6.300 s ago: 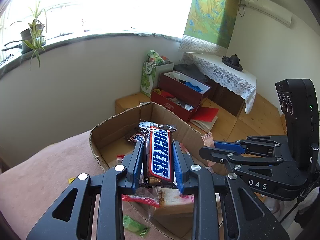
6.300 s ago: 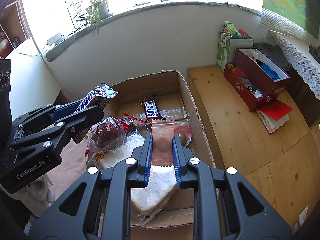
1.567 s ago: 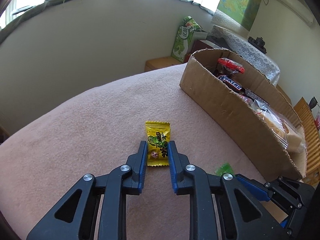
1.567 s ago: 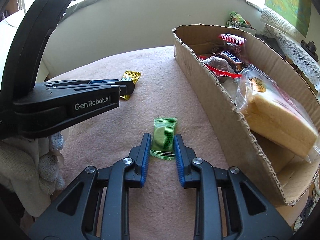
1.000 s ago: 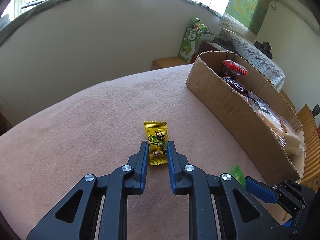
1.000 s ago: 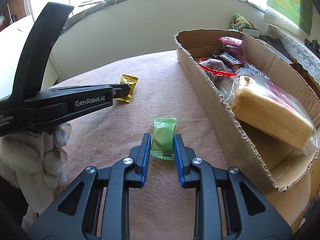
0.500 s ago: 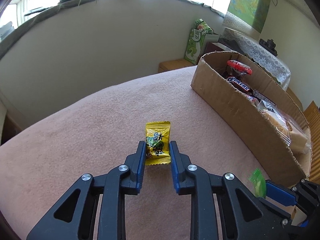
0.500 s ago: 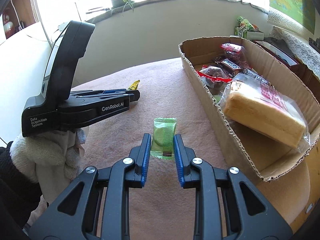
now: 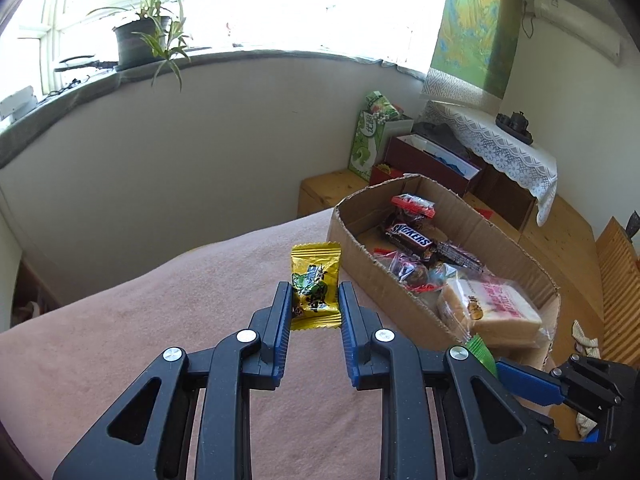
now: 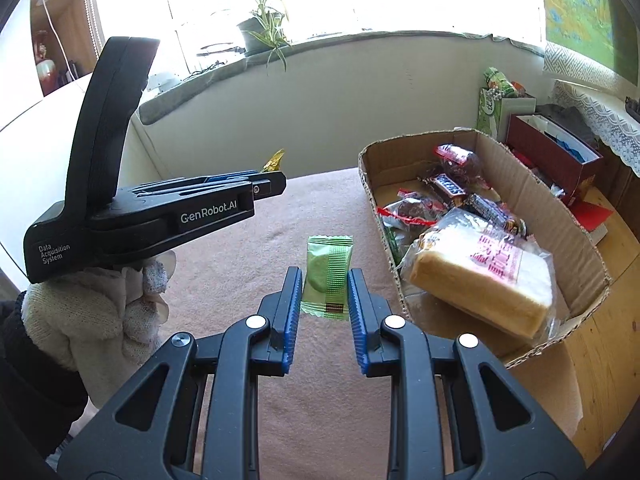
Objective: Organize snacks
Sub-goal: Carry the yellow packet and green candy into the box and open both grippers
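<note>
Left gripper [image 9: 314, 304] clenched on yellow candy [image 9: 315, 285], right gripper [image 10: 325, 292] on green candy [image 10: 328, 274], both above pink surface [image 10: 248, 264]. Beside them, box [image 10: 556, 208] holding bread [image 10: 486, 276], Snickers [image 9: 412, 239], wrapped sweets.

A sunlit room in a home. A potted plant [image 9: 144, 42] sits on a wide windowsill [image 9: 80, 94]. A painted scroll [image 9: 476, 24] hangs beside an air conditioner [image 9: 576, 36]. A lace cloth [image 9: 504, 148] covers low furniture above a wooden floor [image 9: 560, 232]. A pink blanket [image 9: 160, 320] covers the near surface.
</note>
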Tool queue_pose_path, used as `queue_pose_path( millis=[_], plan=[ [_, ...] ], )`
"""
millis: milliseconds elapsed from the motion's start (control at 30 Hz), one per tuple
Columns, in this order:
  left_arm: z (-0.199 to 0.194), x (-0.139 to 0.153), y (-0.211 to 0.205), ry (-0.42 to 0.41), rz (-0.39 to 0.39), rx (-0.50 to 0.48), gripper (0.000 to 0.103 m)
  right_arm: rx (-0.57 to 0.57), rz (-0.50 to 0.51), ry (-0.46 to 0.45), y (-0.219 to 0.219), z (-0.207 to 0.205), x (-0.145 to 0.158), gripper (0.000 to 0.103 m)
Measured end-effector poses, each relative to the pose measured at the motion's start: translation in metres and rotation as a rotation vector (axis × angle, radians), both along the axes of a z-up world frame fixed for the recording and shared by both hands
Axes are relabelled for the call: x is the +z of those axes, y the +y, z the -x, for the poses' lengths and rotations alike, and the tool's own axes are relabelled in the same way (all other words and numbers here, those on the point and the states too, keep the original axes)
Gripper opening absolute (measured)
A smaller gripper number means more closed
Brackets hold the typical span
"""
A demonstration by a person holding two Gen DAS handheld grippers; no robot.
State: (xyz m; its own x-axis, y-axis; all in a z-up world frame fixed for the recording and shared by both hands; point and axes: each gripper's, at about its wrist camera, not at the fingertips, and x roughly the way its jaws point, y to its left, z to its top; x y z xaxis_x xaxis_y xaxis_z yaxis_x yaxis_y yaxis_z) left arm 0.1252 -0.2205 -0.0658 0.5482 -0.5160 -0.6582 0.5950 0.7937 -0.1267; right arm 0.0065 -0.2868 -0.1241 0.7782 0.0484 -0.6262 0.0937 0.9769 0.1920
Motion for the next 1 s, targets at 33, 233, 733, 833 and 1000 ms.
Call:
queue_pose_path(
  millis=[33,233,733,833,1000],
  plan=[
    [0.001,0.003,-0.004,-0.003,0.007,-0.006,0.021,-0.003,0.004,-0.009,-0.004,0.001,0.004,0.024],
    [0.012,0.013,-0.032,-0.022,0.02,-0.05,0.021,-0.045,0.038,-0.038,-0.037,0.003,0.02,0.024],
    [0.027,0.02,-0.097,-0.025,0.028,-0.125,0.022,-0.146,0.089,-0.009,-0.114,-0.004,0.021,0.024],
    [0.028,0.022,-0.101,-0.036,0.024,-0.129,0.022,-0.147,0.092,0.0,-0.117,-0.006,0.019,0.025],
    [0.029,0.025,-0.102,-0.041,0.022,-0.125,0.023,-0.156,0.098,0.0,-0.12,-0.006,0.02,0.025]
  ],
)
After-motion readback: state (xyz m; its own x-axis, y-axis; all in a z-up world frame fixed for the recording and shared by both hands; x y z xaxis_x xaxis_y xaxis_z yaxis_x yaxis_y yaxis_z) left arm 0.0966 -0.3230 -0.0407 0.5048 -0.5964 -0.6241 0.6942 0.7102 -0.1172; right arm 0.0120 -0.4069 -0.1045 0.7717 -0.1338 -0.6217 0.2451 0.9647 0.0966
